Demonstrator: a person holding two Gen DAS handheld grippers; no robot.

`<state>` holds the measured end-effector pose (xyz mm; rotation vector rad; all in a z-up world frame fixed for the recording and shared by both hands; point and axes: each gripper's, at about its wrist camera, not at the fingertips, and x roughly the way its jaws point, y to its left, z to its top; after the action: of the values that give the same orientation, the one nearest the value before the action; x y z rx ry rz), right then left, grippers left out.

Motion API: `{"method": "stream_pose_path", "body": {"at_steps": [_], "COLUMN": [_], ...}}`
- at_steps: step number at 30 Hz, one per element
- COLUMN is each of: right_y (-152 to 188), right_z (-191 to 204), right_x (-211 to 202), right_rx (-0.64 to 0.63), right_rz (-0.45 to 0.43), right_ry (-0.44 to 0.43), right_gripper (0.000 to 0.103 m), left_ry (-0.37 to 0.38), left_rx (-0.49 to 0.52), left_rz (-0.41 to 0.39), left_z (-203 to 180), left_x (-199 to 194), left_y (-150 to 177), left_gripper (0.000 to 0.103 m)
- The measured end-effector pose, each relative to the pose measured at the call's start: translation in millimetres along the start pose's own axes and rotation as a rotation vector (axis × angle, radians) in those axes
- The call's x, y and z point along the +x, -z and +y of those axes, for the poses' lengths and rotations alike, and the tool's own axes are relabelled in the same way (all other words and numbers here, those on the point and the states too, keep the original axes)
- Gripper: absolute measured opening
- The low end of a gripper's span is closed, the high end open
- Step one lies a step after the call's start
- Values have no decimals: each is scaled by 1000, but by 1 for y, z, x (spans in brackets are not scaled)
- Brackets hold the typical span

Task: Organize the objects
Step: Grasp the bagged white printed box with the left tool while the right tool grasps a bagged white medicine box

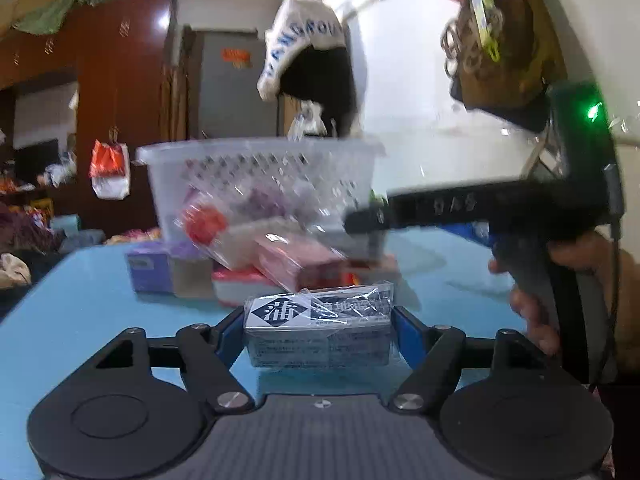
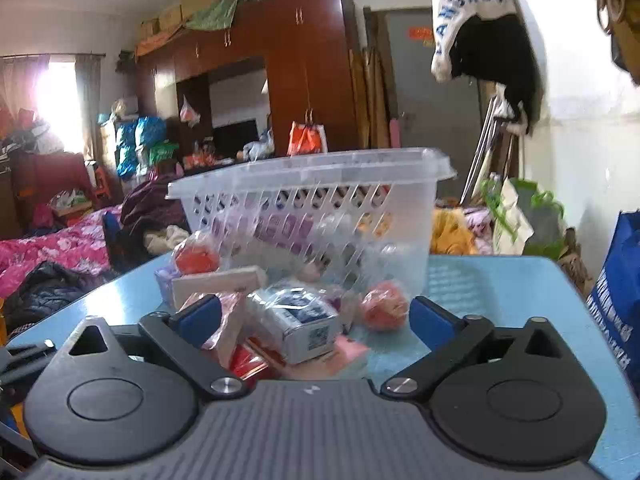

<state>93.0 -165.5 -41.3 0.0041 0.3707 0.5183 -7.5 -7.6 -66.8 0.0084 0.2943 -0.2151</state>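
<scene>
Here's the blue table [image 1: 60, 320], glossy, light bouncing off it, and the left gripper [image 1: 318, 330] sits low over its near edge with both blue pads pressed against the sides of a wrapped grey box [image 1: 318, 332] printed with dark blue characters, clamped on it. At twelve o'clock from that box lies a jumble of small packages: a purple carton [image 1: 148, 266], a pink packet [image 1: 296, 262], a red-and-white bagged item [image 1: 206, 222], all resting against the clear slotted basket [image 1: 260, 176], which stands tilted on the tabletop. At three o'clock a hand [image 1: 536, 300] grips the handle of the right gripper [image 2: 314, 316], whose jaws stand wide apart with nothing touching the pads; between and beyond them sit another wrapped grey box [image 2: 300, 324] and an orange-red ball in plastic [image 2: 384, 308]. The room behind is crowded: a dark red wardrobe [image 2: 304, 64] at twelve o'clock with bundles stacked on top, a bed with a pink floral cover [image 2: 60, 248] at nine, a bright window [image 2: 60, 104] at ten, a white lettered bag [image 2: 472, 12] hanging at one, a blue bag [image 2: 616, 308] at three.
</scene>
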Motion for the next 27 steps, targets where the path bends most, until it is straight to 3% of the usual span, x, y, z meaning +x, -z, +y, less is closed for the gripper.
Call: {"method": "stream_pose_path", "body": {"at_steps": [4, 9, 11, 12, 22, 27], "right_y": [1, 1, 3, 4, 4, 3], "right_z": [-5, 2, 4, 4, -3, -4], "right_x": [9, 17, 15, 14, -4, -4], "right_rx": [25, -17, -29, -27, 28, 42], "right_rz": [68, 127, 121, 117, 0, -16], "right_ry": [-18, -41, -34, -39, -41, -36], "right_gripper": [65, 64, 60, 51, 49, 49], "left_ry": [-31, -53, -51, -48, -38, -29], "left_rx": [-7, -66, -86, -95, -110, -98], "left_rz": [-36, -29, -23, -21, -41, -47], "left_z": [15, 41, 49, 52, 60, 60], "left_x": [-11, -10, -10, -9, -11, -11], "left_y": [-4, -9, -10, -9, -10, -10], "left_gripper": [78, 78, 78, 78, 78, 78]}}
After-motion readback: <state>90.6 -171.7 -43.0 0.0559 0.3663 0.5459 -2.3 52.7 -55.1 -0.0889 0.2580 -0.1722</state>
